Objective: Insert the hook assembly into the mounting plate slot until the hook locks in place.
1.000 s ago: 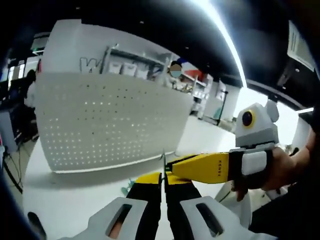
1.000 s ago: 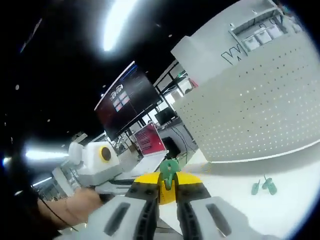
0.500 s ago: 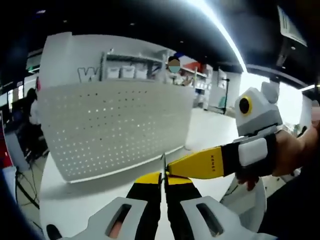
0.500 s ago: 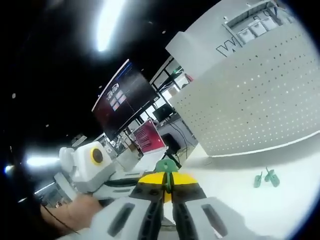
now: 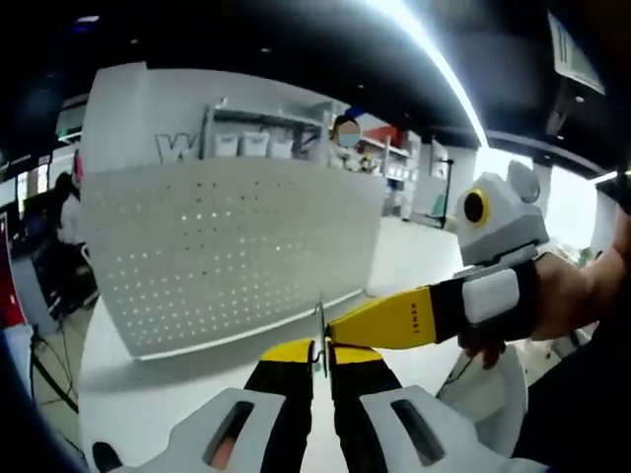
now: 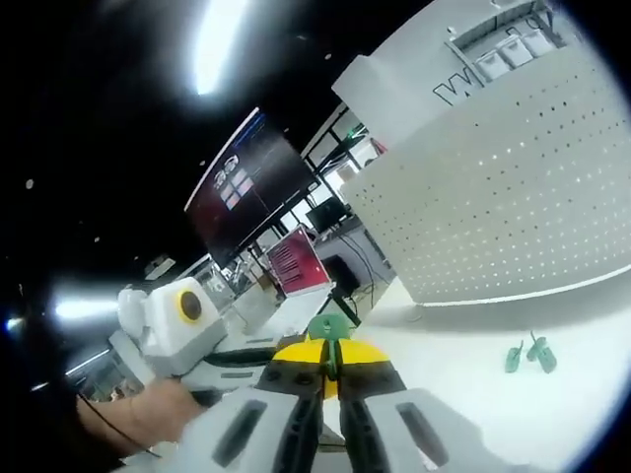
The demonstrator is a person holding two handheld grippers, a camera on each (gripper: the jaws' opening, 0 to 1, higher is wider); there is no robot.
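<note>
In the left gripper view, the white perforated panel [image 5: 227,251] stands upright on the white worktop [image 5: 168,394] across the left and middle of the scene. At bottom centre the left gripper [image 5: 317,357] has its fingers pressed together on a thin metal piece [image 5: 319,325], seen edge-on, that stands up from between the tips; I take it for the mounting plate, though from this angle no slot can be made out. To the right, the right gripper [image 5: 340,330] reaches in with a person's hand [image 5: 562,310] around its body, its yellow tip just beside the thin piece and perhaps touching it.

In the right gripper view, the left gripper's white body [image 6: 182,330] sits at lower left with a hand [image 6: 138,419] on it. At bottom centre the right gripper's fingers are together, clamped on a green hook part [image 6: 328,328] that pokes up from between the tips. Further right, two more small green parts [image 6: 527,355] lie loose on the worktop in front of the panel's foot (spares, or pieces for later; too small to tell).

As for progress, both pieces appear picked up and brought tip to tip above the worktop, so the grasping and the approach look done. Nothing shows the hook seated or locked. What seems left is lining the hook up with the slot, pushing it home until it catches, and keeping everything in sight.
</note>
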